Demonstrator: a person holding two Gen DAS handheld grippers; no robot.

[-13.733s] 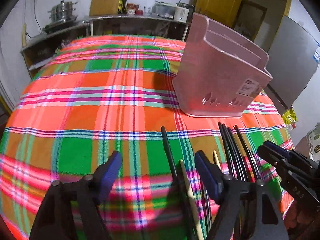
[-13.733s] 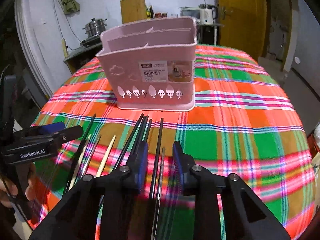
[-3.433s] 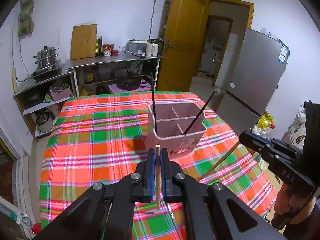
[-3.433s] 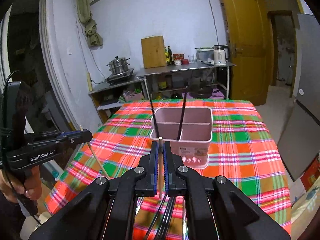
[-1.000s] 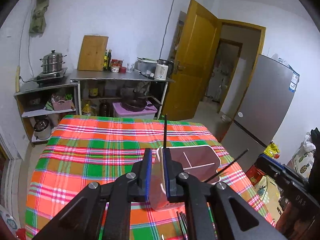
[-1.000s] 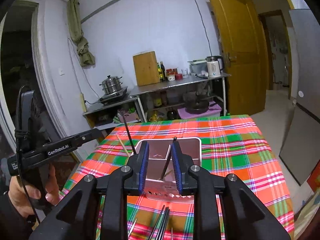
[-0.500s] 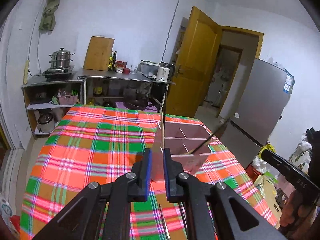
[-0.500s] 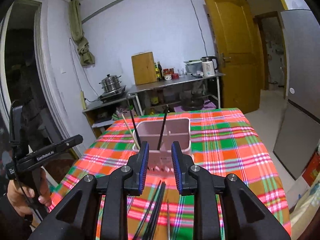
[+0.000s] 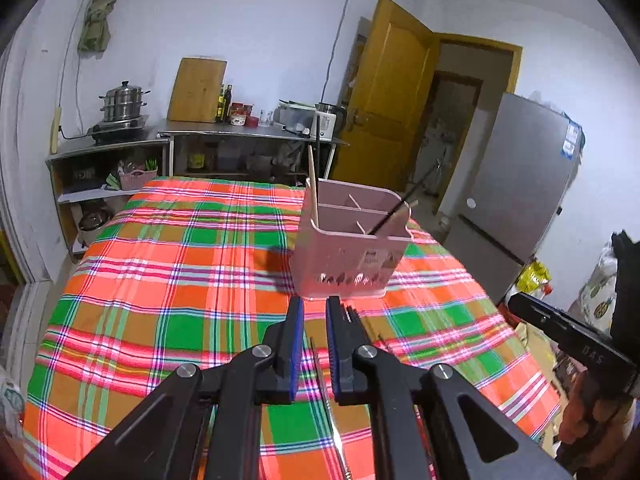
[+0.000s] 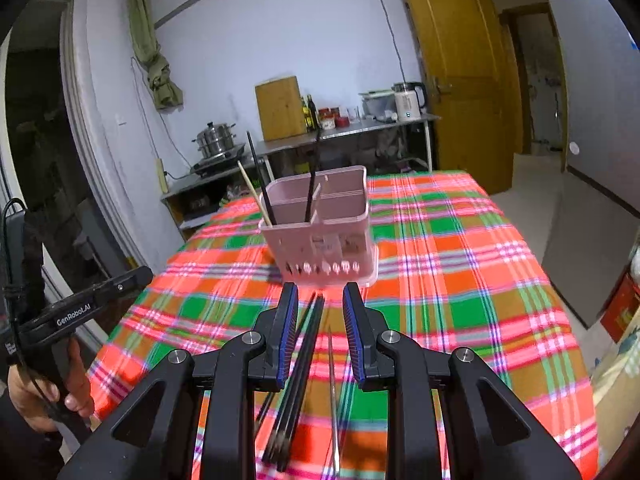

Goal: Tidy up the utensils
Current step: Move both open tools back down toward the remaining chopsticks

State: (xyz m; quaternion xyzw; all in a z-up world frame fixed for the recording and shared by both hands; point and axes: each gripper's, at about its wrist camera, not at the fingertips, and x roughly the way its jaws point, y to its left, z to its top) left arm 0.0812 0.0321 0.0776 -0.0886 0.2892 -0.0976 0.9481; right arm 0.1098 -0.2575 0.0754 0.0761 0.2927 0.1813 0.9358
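Note:
A pink utensil basket [image 9: 352, 248] [image 10: 324, 232] stands on the plaid tablecloth. It holds a wooden chopstick [image 9: 312, 184] [image 10: 254, 194] and black chopsticks [image 10: 310, 188] [image 9: 394, 214]. A bundle of black chopsticks [image 10: 298, 364] and a thin metal one [image 10: 331, 380] lie on the cloth in front of the basket. My left gripper [image 9: 314, 340] is slightly open and empty, above the cloth before the basket. My right gripper [image 10: 320, 328] is open and empty, over the lying chopsticks. Each view shows the other gripper at its edge.
The round table [image 9: 168, 280] has a red, green and orange plaid cloth. A metal shelf with a pot, cutting board and kettle [image 10: 320, 128] stands behind. A yellow door [image 9: 384, 100] and a grey fridge [image 9: 516, 192] are at the right.
Both grippers have come down from above the basket to nearer the cloth. The wooden chopstick that my left gripper held now stands in the basket. Both grippers are open.

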